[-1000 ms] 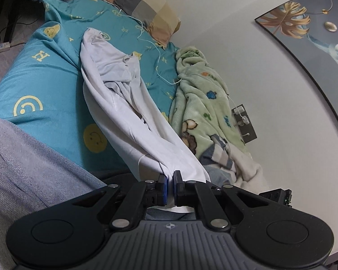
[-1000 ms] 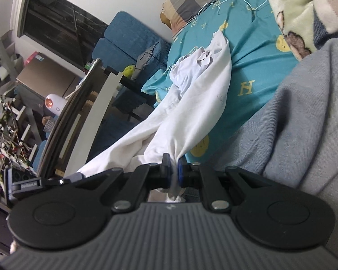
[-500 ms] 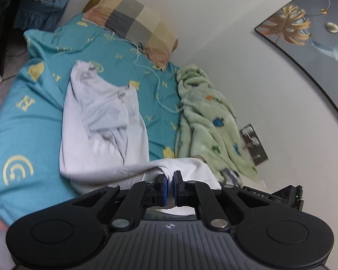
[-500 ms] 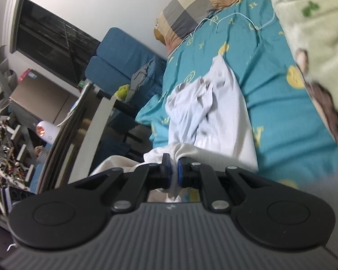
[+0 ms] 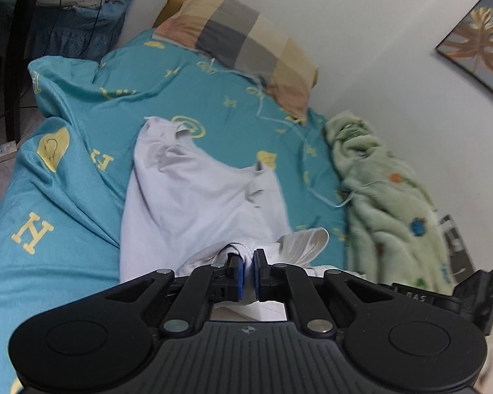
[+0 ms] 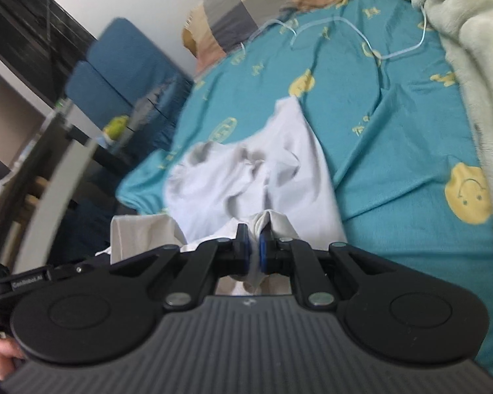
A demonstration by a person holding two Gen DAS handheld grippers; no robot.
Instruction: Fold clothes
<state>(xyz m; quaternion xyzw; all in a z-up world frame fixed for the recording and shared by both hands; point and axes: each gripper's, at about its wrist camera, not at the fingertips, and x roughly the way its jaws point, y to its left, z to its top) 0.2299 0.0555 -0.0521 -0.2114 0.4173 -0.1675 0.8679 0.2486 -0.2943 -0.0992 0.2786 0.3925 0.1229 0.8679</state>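
— Teal bedsheet [image 5: 65, 229] everywhere; what do the jaws hold?

— Both pinch the white shirt [image 5: 197, 203]: left gripper [image 5: 246, 274] and right gripper [image 6: 253, 251] are clamped narrow on its near edge, the rest spread on the bed.

— Differences?

— Left view shows a wall picture [image 5: 476, 42]; right view shows a blue chair [image 6: 115, 75].

Both wrist cameras look low and close along their own fingers toward the checked pillow [image 5: 243, 36] at the head of the bed. The left view faces it squarely, wall and green blanket [image 5: 384, 197] to the pillow's right; the right view tilts, chair left of the pillow [image 6: 266, 6]. Both share the white shirt [image 5: 194, 193] on the teal sheet [image 6: 387, 124].
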